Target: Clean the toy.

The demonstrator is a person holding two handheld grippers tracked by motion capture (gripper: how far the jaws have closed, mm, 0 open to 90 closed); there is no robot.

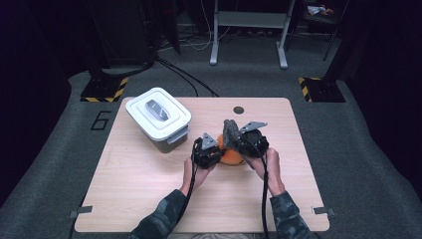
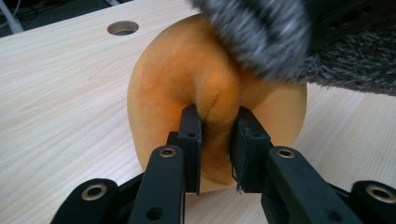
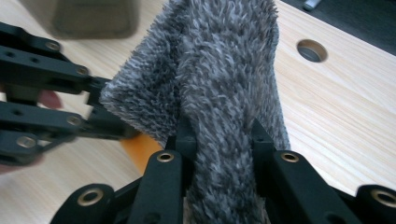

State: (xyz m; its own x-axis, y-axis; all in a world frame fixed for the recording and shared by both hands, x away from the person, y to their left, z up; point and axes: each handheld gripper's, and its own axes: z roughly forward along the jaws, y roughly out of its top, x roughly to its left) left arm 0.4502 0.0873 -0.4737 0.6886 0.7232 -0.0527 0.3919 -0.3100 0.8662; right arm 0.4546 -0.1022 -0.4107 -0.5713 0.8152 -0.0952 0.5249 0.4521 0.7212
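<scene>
The left gripper (image 2: 215,140) has its fingers (image 2: 190,140) pinched on a fold of an orange cloth (image 2: 182,79), which bulges out ahead of the fingertips and rests on the desk (image 2: 60,93). The right gripper (image 3: 219,140) has its fingers (image 3: 184,137) clamped on a grey fuzzy cloth (image 3: 224,60); the fabric passes between them and stands up beyond the tips. In the high view the grey cloth (image 1: 230,132) rises just above the orange cloth (image 1: 230,157), between the left gripper (image 1: 215,145) and the right gripper (image 1: 238,142), touching it. A white lidded box (image 1: 158,117) sits well off to the left of both, and a round hole (image 1: 239,110) lies in the desk beyond the fingers.
</scene>
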